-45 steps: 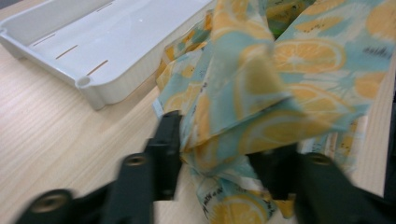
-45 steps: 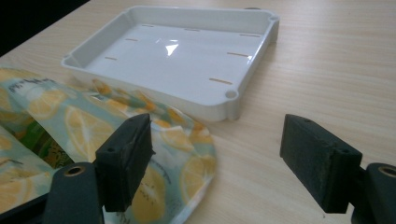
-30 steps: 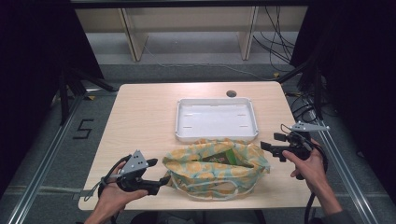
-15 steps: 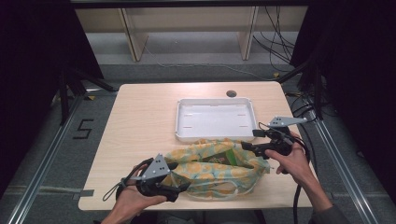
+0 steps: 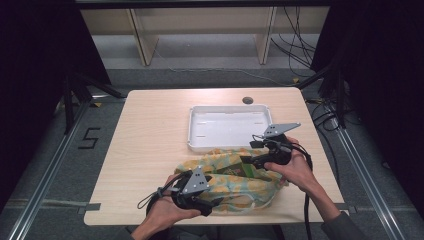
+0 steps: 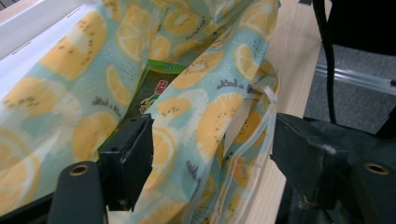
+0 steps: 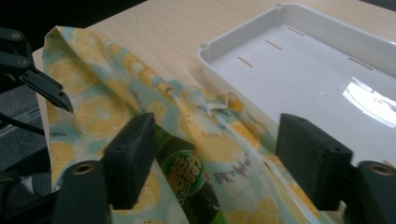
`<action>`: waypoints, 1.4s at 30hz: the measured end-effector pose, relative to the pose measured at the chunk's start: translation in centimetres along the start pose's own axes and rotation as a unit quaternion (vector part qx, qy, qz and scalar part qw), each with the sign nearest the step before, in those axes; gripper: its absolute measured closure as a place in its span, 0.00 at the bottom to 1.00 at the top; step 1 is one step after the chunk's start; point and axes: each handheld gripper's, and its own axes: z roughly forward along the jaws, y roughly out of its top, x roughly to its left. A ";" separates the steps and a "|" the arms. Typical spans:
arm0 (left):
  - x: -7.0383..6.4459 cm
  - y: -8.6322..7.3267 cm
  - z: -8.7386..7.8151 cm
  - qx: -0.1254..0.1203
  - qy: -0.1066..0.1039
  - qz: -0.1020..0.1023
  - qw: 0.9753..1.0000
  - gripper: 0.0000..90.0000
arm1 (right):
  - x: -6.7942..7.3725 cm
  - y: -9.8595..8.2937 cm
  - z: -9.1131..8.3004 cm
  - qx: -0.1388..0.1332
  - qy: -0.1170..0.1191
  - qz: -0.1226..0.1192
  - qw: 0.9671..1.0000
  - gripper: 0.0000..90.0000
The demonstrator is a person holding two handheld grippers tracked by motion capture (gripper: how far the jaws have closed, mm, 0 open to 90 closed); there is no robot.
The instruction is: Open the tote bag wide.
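Inside fruit-print bag [image 5: 235, 177], green packet [image 5: 246, 167] half hidden

Both grippers have closed in on the bag [image 5: 230, 177]: left gripper [image 5: 212, 204] from the near-left, right gripper [image 5: 246, 161] from the far-right.

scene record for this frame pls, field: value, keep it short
surface: wooden table
bag: fruit-print cloth bag, lying at the near edge, mouth open
bag contents: green packet showing in the opening
tray: white tray, nothing in it, just beyond the bag
left gripper: jaws open, astride a fold of the bag's near side
right gripper: jaws open, at the bag's mouth over the green packet
contact: cannot tell whether either gripper presses on the cloth
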 end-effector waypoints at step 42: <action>-2.7 -1.4 -0.7 0.004 -0.076 0.043 0.996 0.99 | -5.3 4.4 4.5 0.002 -0.098 -0.026 0.995 1.00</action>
